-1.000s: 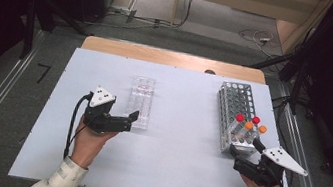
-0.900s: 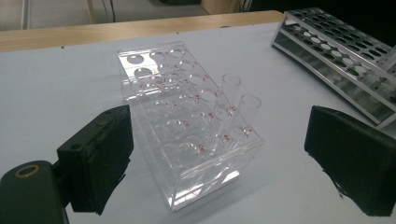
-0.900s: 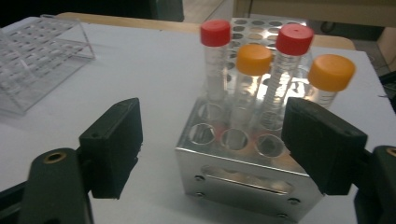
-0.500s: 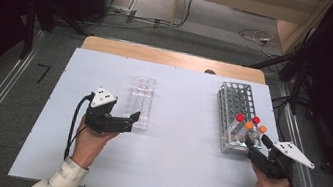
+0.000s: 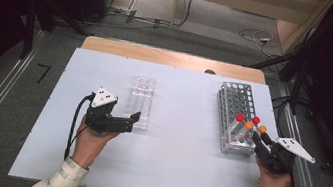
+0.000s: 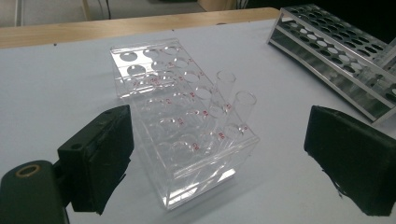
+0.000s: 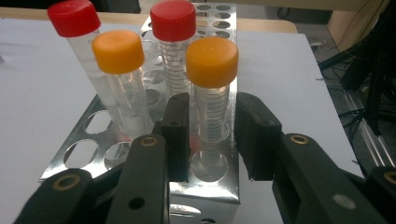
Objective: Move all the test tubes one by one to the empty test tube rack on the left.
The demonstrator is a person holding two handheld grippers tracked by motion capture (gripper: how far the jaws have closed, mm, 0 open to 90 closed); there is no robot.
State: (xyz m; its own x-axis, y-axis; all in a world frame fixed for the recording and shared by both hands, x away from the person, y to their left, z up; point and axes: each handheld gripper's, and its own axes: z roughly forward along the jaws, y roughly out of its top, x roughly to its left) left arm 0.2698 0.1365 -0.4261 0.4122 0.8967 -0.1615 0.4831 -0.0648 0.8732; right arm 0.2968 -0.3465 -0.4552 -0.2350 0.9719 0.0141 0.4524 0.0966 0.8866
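Right gripper view has the right gripper [image 7: 212, 135] closing around an orange-capped tube [image 7: 211, 93] in the metal rack [image 7: 205, 191], its pads close but not yet pressing. Two open tubes [image 6: 233, 105] already stand in the clear rack [image 6: 187, 144], framed by the wide-apart left gripper [image 6: 233, 158]. Four capped tubes seem left to move.

Even overhead light falls on the pale grey-white tabletop [image 5: 168, 164], while the surrounding room stays dark. Shadows are soft and short. The shiny perforated metal tube rack [image 7: 205, 186] shows glare; the near black claw arms look slightly blurred.
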